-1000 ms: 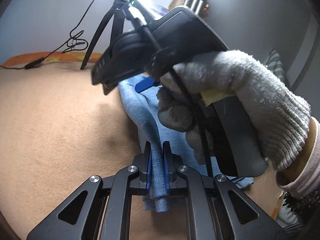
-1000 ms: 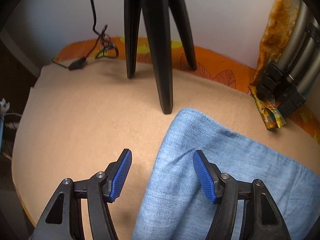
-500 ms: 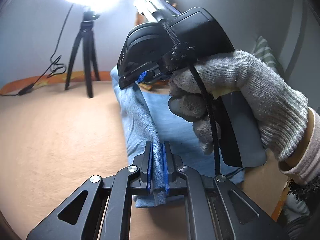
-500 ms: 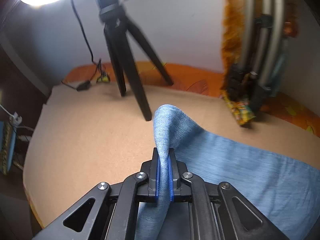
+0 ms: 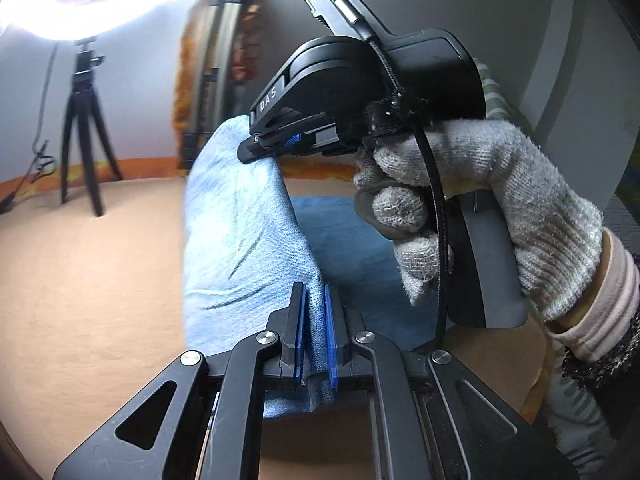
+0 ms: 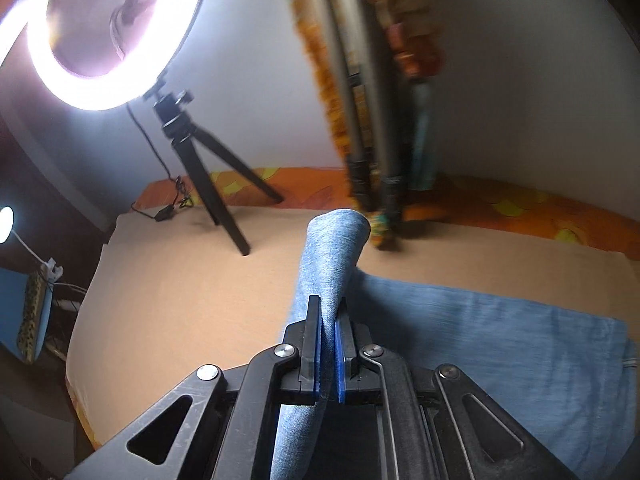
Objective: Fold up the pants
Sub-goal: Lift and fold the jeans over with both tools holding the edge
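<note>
The light blue denim pants (image 5: 240, 248) lie on a tan blanket (image 5: 88, 264); one end is lifted off it. My left gripper (image 5: 316, 332) is shut on a fold of the pants' edge. My right gripper (image 6: 329, 350) is shut on the same edge further along and holds it up in a peak (image 6: 336, 240). The rest of the pants (image 6: 500, 344) lies flat to the right. In the left wrist view the right gripper (image 5: 276, 146), held by a gloved hand (image 5: 480, 200), hovers above and beyond the left one, pinching the raised cloth.
A small black tripod (image 6: 208, 176) carrying a lit ring light (image 6: 108, 32) stands on the blanket at the back left, with a cable (image 6: 168, 208) beside it. A larger tripod wrapped in orange cloth (image 6: 360, 120) stands at the back. An orange patterned sheet (image 6: 520, 208) borders the blanket.
My right gripper was open over the pants' corner, then shut on it. Both grippers have since risen, lifting the pants' edge off the blanket.
</note>
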Tool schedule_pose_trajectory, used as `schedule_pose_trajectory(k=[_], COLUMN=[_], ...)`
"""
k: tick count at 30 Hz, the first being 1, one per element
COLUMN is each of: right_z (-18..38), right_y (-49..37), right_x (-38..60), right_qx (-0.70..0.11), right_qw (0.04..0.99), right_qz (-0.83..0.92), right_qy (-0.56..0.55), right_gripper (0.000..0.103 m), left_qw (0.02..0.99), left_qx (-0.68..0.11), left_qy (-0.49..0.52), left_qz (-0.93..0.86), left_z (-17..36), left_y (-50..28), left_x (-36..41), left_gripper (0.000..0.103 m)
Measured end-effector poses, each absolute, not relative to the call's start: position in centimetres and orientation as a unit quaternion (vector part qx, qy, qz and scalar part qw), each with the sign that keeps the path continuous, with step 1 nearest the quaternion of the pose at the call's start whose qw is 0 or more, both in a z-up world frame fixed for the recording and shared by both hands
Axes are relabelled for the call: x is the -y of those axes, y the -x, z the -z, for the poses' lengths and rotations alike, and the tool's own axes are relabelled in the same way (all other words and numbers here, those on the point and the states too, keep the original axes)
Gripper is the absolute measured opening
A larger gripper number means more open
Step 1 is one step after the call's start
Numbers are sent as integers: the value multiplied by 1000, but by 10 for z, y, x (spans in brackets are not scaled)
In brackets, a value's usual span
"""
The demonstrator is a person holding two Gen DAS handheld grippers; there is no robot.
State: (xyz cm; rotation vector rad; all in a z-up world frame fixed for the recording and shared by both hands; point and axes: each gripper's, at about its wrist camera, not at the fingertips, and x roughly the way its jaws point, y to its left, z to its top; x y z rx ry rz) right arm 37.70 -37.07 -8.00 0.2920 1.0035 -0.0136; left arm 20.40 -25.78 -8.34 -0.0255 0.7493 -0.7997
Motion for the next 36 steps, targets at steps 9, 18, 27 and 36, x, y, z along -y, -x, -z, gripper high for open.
schedule_pose_trajectory(k=[9,18,27,36], right_z=[70,68,76,88], right_y=[-329,-285,-260,-243], right_x=[443,519,575,617], right_qx=[-467,-457,-456,-458], right_qw=[869,868,866,863], right_qz=[34,69,91,101], right_qy=[-159,-179,-185,-190], right_gripper=[2,2,2,2], left_qw=[831,806,784,770], left_qx=[-363,-370,-388,-400], left_qy=[0,-5,-4,-7], left_qz=[420,462,484,497], left_z=[79,86,102,110], left_y=[-195,-187,-210,-239], left_x=[318,385,447,484], left_gripper=[7,7,7,7])
